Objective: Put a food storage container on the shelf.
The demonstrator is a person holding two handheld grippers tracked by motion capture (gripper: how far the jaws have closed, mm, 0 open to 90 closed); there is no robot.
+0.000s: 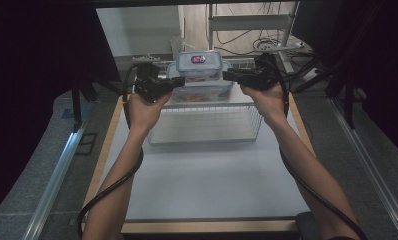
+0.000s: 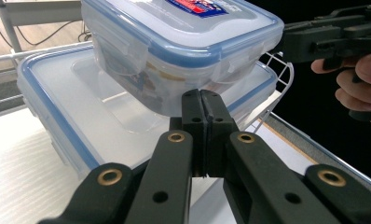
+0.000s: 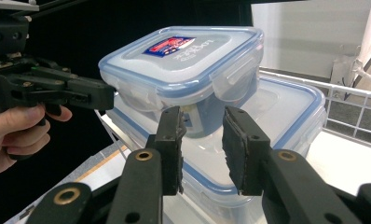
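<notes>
Holding two grippers, we flank a small clip-lid container (image 1: 198, 64) stacked on a larger container (image 1: 202, 89) in a wire basket (image 1: 207, 125); left gripper (image 2: 203, 100) pressed together, empty; right gripper (image 3: 202, 128) apart, just beside the stack

Small box (image 1: 199, 64) sits on big box (image 1: 202, 92), both above far end of wire basket (image 1: 207, 131) on table (image 1: 202, 185). Left gripper (image 1: 179, 81) left of stack, right gripper (image 1: 226, 76) right.
</notes>
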